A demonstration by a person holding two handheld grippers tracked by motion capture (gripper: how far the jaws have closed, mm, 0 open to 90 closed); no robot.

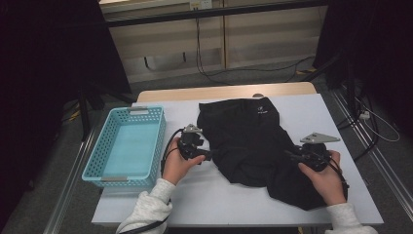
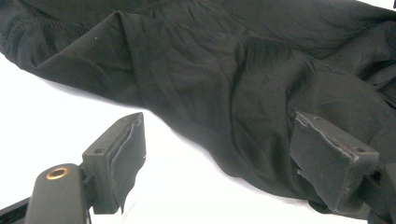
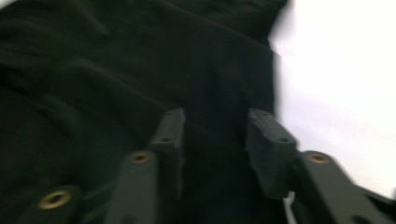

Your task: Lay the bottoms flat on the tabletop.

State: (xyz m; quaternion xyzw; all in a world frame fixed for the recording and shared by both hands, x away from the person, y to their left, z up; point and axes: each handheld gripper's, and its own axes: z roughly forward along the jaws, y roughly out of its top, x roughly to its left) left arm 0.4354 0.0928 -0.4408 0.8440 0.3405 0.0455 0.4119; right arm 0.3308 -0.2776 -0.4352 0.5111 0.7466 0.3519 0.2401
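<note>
A black garment (image 1: 248, 141) lies crumpled across the middle of the white table (image 1: 219, 204), with a small white logo near its far edge. My left gripper (image 1: 208, 156) rests at the garment's left edge, jaws wide apart. In the left gripper view (image 2: 218, 125) one jaw stands over bare table and the other over the black fabric (image 2: 224, 70), neither pressing it. My right gripper (image 1: 288, 155) sits on the garment's right part, pointing left. Its jaws (image 3: 217, 116) are parted over the dark cloth (image 3: 116, 70), which they do not pinch.
A light blue perforated basket (image 1: 161, 141) stands at the table's left side with nothing in it. White table surface shows in front of the garment and at the far right. Cables run on the floor behind the table and to its right.
</note>
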